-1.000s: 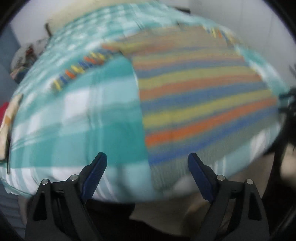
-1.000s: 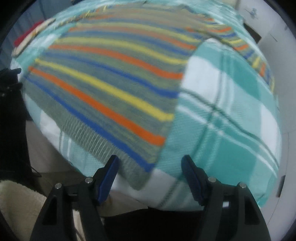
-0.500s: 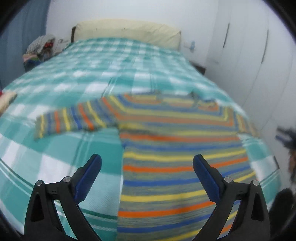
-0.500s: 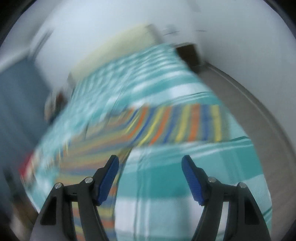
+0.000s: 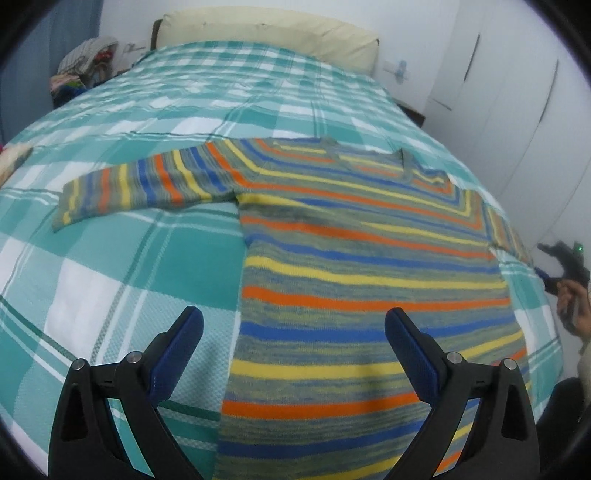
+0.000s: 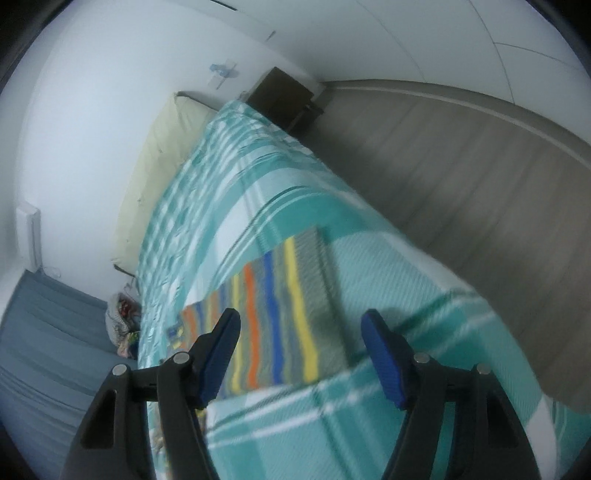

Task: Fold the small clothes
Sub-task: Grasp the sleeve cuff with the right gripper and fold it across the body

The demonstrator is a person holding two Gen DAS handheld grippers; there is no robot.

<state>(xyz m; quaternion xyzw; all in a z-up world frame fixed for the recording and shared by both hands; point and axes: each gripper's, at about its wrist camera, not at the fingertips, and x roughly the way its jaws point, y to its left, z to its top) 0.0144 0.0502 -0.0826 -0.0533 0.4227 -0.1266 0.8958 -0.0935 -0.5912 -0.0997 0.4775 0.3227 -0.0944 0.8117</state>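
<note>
A small sweater with orange, yellow and blue stripes lies flat on the bed, both sleeves spread out. My left gripper hovers over its lower left body, open, with nothing between the fingers. The left sleeve stretches away to the left. At the bed's right side a hand holds my right gripper by the right sleeve's cuff. In the right wrist view that sleeve lies ahead of the right gripper. Its jaws are closing slightly and the pads touch no cloth.
A teal and white plaid cover spreads over the whole bed, with a cream pillow at the head. A heap of clothes sits at the far left. White wardrobe doors, a dark nightstand and grey floor flank the right side.
The left gripper drew back from the hem, so the whole sweater now shows, and its jaws widened slightly. The right gripper swung from the hem to the right sleeve, rolling as it went.
</note>
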